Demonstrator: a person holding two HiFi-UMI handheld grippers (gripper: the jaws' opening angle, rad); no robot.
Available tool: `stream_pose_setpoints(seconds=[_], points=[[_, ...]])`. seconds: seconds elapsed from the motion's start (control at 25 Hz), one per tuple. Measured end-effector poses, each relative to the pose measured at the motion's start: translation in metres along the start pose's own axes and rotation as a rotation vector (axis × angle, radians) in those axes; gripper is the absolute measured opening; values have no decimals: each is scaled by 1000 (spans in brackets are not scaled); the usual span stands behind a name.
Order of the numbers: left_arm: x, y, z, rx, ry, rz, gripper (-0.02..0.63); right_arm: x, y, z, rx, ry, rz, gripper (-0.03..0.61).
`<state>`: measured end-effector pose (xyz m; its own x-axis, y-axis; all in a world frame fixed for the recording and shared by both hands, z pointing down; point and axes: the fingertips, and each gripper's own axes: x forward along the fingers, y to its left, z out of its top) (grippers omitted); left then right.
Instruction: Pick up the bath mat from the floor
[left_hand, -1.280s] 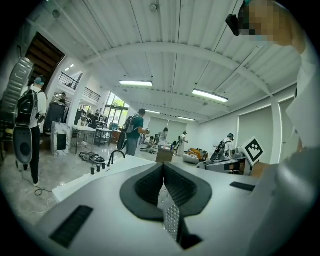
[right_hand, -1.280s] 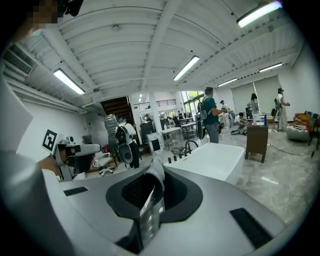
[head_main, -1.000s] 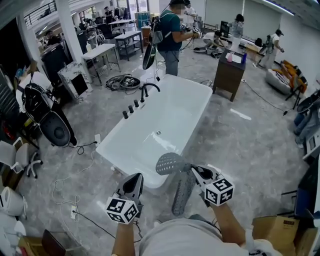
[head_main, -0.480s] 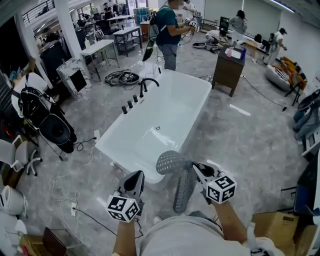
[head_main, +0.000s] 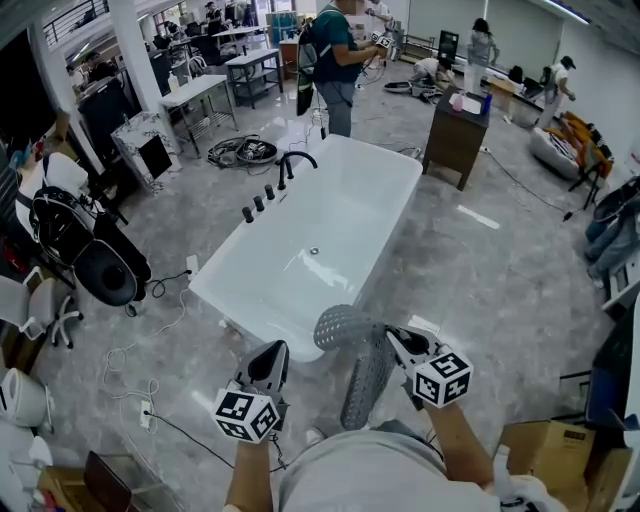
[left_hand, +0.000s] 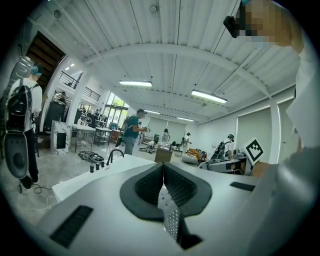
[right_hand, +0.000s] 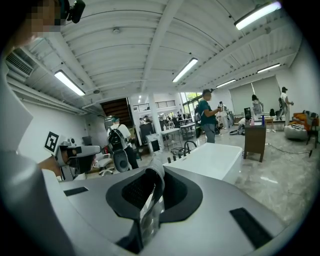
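Note:
The bath mat, grey and full of small holes, hangs off the floor in front of me in the head view. Its upper end folds over to the left, and its lower end dangles toward my body. My right gripper is shut on the mat's edge; in the right gripper view a perforated strip of the mat sits pinched between the jaws of this gripper. My left gripper is level to the left of the mat, apart from it, shut.
A white bathtub with a black faucet stands just ahead. A person stands beyond it, next to a dark cabinet. Cables trail on the grey floor at left. A cardboard box sits at lower right.
The mat's hanging end has swung slightly to the left. Both grippers keep their places and grips; the view has tipped a little.

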<state>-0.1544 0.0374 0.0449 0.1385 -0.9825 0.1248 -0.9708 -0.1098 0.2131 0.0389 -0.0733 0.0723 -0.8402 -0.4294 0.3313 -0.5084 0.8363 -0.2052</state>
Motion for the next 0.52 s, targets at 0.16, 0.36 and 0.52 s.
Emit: stream_pose_setpoints(seconds=[0.16, 0.36, 0.52], points=[[-2, 2, -2, -7, 1, 4, 17, 0, 0, -1, 3, -2, -4, 57], [-3, 1, -5, -13, 5, 7, 17, -3, -3, -4, 16, -4, -12, 57], [-1, -4, -8, -11, 7, 8, 17, -8, -10, -6, 26, -11, -17, 57]])
